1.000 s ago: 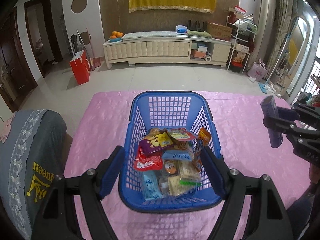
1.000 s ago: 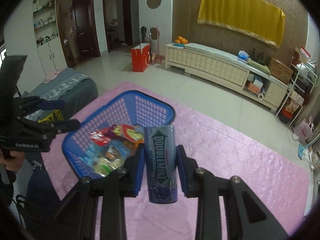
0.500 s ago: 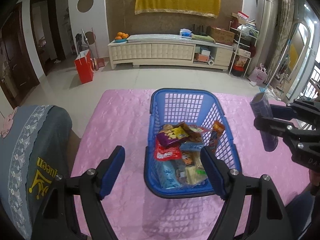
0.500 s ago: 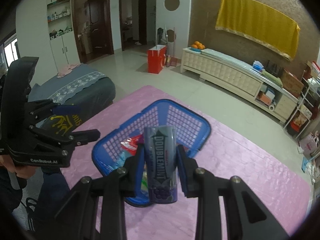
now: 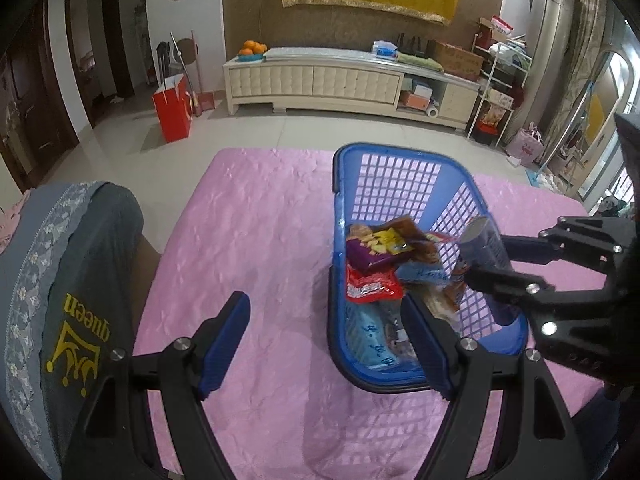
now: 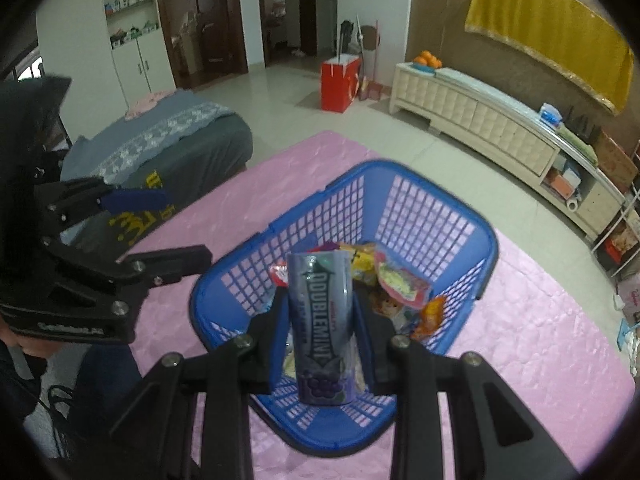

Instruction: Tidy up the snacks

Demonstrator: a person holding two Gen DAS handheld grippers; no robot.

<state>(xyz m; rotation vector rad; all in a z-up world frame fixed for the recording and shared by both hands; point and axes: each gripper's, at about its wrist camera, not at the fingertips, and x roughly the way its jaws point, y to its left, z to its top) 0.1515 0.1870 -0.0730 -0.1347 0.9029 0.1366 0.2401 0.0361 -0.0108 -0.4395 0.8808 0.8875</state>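
Low in the centre of my right wrist view, my right gripper (image 6: 322, 336) is clamped on a purple Doublemint canister (image 6: 322, 324), its blue pads pressing both sides, and the canister hangs upright over the near end of the blue basket (image 6: 452, 208), which sits on the pink-covered bench (image 6: 540, 344). To place it well, I judge I should lower it past the rim before letting go, aim for the bare patch of basket floor at the near end instead of the heap of snack packets (image 6: 384, 280) further in, and open only once its base is low, so it does not bounce or roll out. My right gripper points steeply downward, fingers reaching over the near wall. My left gripper (image 5: 324, 336) is empty, its jaws standing wide apart, tilted down over bare pink cloth at the lower centre of its frame, its right finger overlapping the basket's near left corner.
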